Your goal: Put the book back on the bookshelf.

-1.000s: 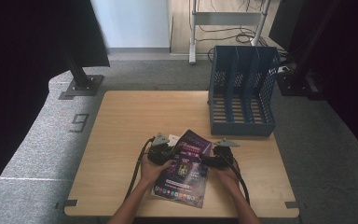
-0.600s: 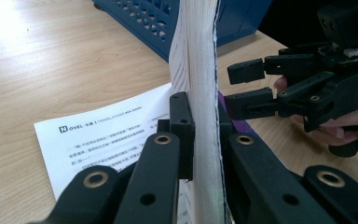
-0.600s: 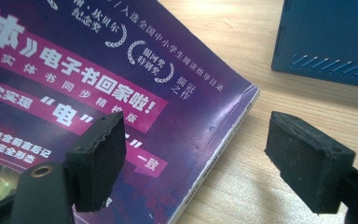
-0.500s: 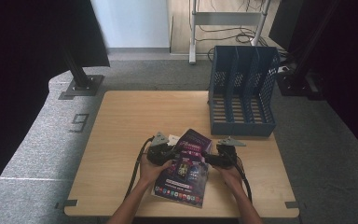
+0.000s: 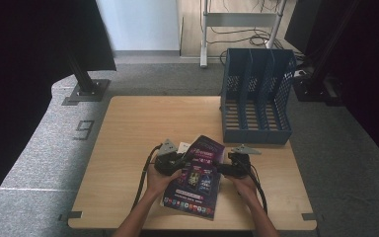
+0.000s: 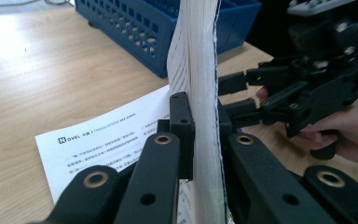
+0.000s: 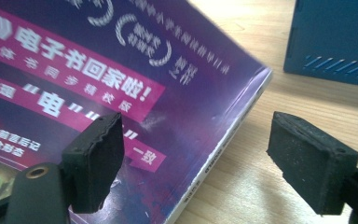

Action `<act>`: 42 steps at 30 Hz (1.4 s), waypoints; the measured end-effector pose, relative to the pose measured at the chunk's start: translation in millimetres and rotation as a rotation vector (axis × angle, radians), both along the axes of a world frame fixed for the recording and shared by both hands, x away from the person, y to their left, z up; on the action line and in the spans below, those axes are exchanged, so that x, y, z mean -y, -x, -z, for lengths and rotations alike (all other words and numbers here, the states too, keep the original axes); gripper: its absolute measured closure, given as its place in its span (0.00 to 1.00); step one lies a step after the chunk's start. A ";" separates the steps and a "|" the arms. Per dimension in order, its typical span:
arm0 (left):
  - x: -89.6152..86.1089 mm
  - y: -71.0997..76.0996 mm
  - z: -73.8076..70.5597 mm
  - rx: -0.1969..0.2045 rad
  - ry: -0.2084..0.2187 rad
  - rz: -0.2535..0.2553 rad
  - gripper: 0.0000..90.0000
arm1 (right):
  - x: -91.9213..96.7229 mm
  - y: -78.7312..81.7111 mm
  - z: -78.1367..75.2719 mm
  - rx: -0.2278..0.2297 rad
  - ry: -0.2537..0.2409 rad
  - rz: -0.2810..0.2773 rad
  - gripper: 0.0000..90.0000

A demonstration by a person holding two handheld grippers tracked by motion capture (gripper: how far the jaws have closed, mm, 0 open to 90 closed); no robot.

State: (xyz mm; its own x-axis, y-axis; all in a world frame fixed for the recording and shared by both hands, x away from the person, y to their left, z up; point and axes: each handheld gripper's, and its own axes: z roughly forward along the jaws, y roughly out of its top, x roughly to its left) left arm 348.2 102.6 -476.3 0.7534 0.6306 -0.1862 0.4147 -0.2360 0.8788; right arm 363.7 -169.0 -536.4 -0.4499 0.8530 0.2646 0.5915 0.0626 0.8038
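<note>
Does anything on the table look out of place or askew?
The magazine lies askew, its near corner over the table edge, clamped in the left tool. A loose printed sheet lies beneath it. The blue file rack stands straight.

The blue file rack [image 5: 256, 101] blocks the far right corner of the surface [image 5: 143, 123], its front wall just beyond the magazine [image 5: 197, 177]. The far left half and the left edge lie bare, giving open passage. Between magazine and rack only a narrow strip of wood remains. A white sheet [image 6: 107, 140] lies flat beside the magazine.
</note>
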 end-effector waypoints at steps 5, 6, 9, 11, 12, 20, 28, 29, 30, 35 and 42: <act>-0.5 2.4 -2.5 0.018 0.013 0.003 0.95 | -0.7 -0.2 -0.8 0.004 -0.023 -0.016 0.17; -0.6 2.5 -2.7 0.017 0.016 0.004 0.95 | -0.8 -0.3 -0.6 0.005 -0.031 -0.019 0.16; -0.4 2.8 -2.8 0.020 0.019 0.005 0.95 | -1.0 -1.2 0.6 -0.003 -0.048 -0.033 0.16; -0.2 3.1 -2.7 0.021 0.019 0.006 0.95 | -1.0 -1.8 1.5 -0.011 -0.058 -0.041 0.16; -0.1 3.2 -2.7 0.023 0.020 0.007 0.95 | -1.2 -1.9 1.5 -0.015 -0.060 -0.051 0.16; -3.0 1.7 -1.0 0.008 0.048 0.005 0.95 | -6.8 1.2 -2.3 -0.015 -0.067 -0.084 0.19; -4.9 -3.4 10.1 -0.028 0.033 -0.020 0.95 | -2.9 6.3 -10.7 -0.005 -0.078 -0.086 0.27; -4.7 -3.8 11.2 -0.030 0.029 -0.022 0.95 | -2.7 7.0 -12.0 -0.001 -0.078 -0.090 0.27; -4.5 -4.1 12.2 -0.035 0.027 -0.023 0.95 | -2.7 7.9 -13.3 0.002 -0.076 -0.093 0.28; -3.1 -7.0 19.5 -0.063 0.019 -0.033 0.95 | -4.0 11.0 -18.3 0.006 -0.050 -0.100 0.29; -2.0 -16.9 33.0 -0.120 -0.006 -0.054 0.94 | -7.7 8.0 -13.5 -0.001 -0.025 -0.093 0.29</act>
State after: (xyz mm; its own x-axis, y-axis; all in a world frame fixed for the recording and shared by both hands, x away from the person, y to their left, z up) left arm 365.1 104.6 -509.3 0.6905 0.6714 -0.2693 0.5294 -0.2153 0.8206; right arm 355.7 -161.3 -523.0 -0.5266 0.8006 0.2860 0.5849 0.0971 0.8053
